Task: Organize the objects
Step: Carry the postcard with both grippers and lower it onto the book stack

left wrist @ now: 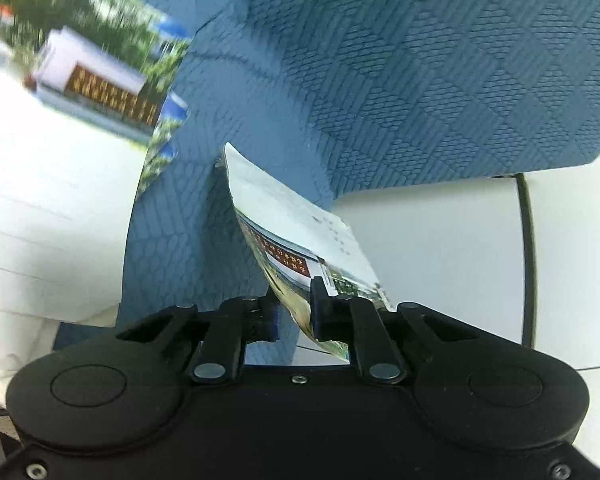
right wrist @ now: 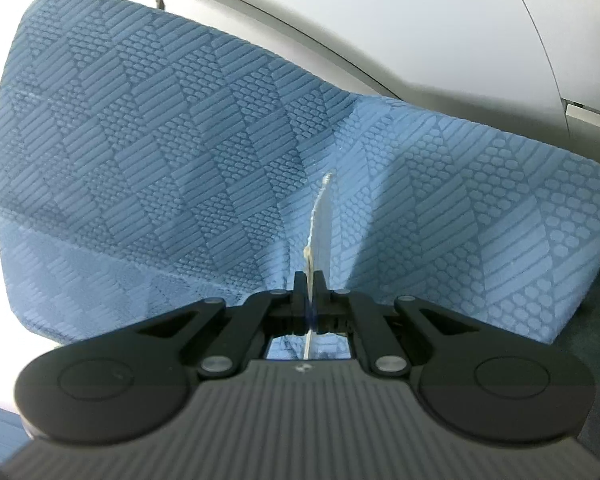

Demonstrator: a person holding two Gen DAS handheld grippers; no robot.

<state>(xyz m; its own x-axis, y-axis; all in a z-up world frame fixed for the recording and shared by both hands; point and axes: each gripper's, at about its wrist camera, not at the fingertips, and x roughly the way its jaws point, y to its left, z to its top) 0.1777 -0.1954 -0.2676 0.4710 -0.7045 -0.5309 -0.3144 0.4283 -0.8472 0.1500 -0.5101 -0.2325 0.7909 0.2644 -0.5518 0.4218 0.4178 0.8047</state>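
Against one blue cushion (right wrist: 180, 140), two grippers, left gripper (left wrist: 294, 312), right gripper (right wrist: 310, 280), each pinching one card (left wrist: 300, 236).

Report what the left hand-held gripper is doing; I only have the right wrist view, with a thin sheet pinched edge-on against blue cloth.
Observer: The left hand-held gripper is closed on a photo card that shows a brown sign with gold lettering.
Operator: Describe how the card sits.
Observer: It curves upward from the jaws, in front of the blue textured cloth.
Operator: Name anything else printed there.
Observer: A second print with a similar sign shows, blurred, at the upper left of the left wrist view.
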